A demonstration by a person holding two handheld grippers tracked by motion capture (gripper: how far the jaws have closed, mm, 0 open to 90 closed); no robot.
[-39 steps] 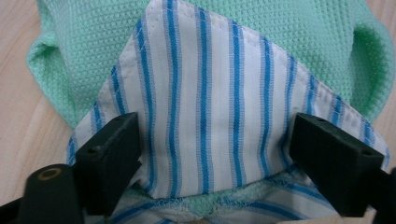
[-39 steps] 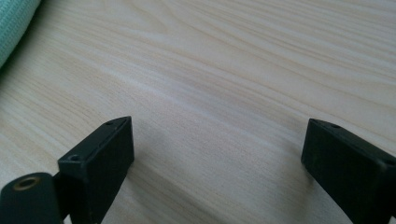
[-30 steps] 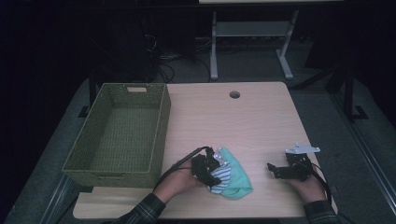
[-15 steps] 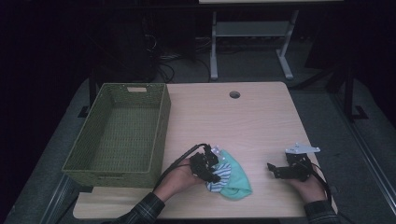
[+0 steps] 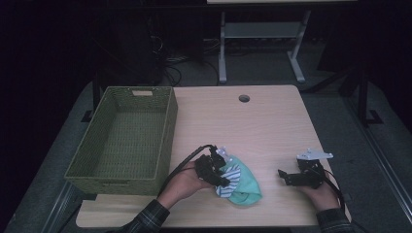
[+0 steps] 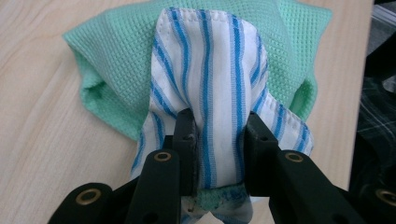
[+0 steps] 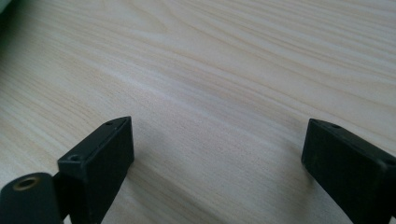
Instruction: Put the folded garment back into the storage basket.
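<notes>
Wooden desk (image 5: 272, 126) carries a green woven basket (image 5: 124, 136) left of the left tongs (image 6: 217, 126), whose jaws have just been closing and now clench a blue-striped cloth (image 6: 210, 70) lying on a green cloth (image 6: 116, 51); right tongs (image 7: 217, 154) rest released, well apart

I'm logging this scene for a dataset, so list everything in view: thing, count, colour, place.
Table: one, light wood, centre.
Basket: one, green woven, table's left side.
Striped cloth: one, white with blue stripes, on the green cloth, pinched by the left gripper.
Green cloth: one, mint, near front edge.
Metal stand: one, grey, on the floor behind the table.
Left gripper: one, black, shut on the striped cloth.
Right gripper: one, black, open over bare wood at front right.
</notes>
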